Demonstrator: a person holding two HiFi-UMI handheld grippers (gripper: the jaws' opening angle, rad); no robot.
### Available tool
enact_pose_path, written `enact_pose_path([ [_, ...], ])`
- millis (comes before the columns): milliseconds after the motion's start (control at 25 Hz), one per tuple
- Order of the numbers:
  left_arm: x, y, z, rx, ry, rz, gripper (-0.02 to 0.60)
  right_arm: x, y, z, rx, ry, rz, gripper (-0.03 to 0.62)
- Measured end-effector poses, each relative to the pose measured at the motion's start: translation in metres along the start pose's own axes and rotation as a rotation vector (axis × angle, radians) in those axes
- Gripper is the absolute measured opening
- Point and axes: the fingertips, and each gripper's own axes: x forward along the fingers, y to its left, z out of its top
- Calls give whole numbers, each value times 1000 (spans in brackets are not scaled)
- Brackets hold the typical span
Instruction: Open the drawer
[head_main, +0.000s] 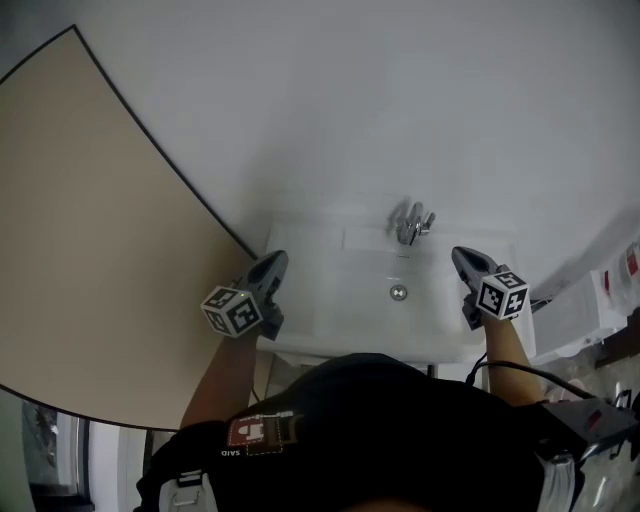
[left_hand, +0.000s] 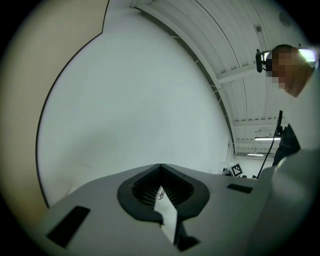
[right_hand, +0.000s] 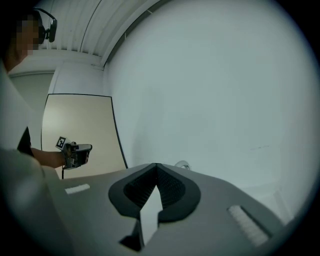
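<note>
Person's holding the left gripper (head_main: 272, 266) and right gripper (head_main: 464, 262) out front, well apart, jaws closed on both.

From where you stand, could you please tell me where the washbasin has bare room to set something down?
The back ledge of the washbasin, between the left gripper and the tap, is bare, and so is the bowl around the drain. The right rim is crowded by the right gripper.
</note>
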Motion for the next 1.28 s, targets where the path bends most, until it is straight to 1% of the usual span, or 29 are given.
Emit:
enact_pose_path([
  [200,17,-14,-10,-1,-2,26,-2,17,-26,-2,13,-13,60,0],
  [320,27,-14,-12,-4,3,31,-2,22,-35,-6,30,-8,65,2],
  [440,33,-6,-7,-1,3,16,-2,28,-34,-6,36,-7,61,1],
  [600,35,11,6,40,0,-30,-2,38,-18,-2,40,-34,30,0],
  [800,36,45,18,118,34,-91,-2,54,5,4,57,-66,-55,0],
  [880,33,60,19,134,39,-88,-2,61,12,5,65,-82,-87,0],
  [1000,31,74,25,129,36,-73,-2,68,20,14,55,-96,-107,0],
  [1160,31,76,24,128,42,-76,-2,69,25,18,17,-82,-110,0],
  [1280,30,75,20,128,44,-76,-2,68,23,15,16,-77,-112,0],
])
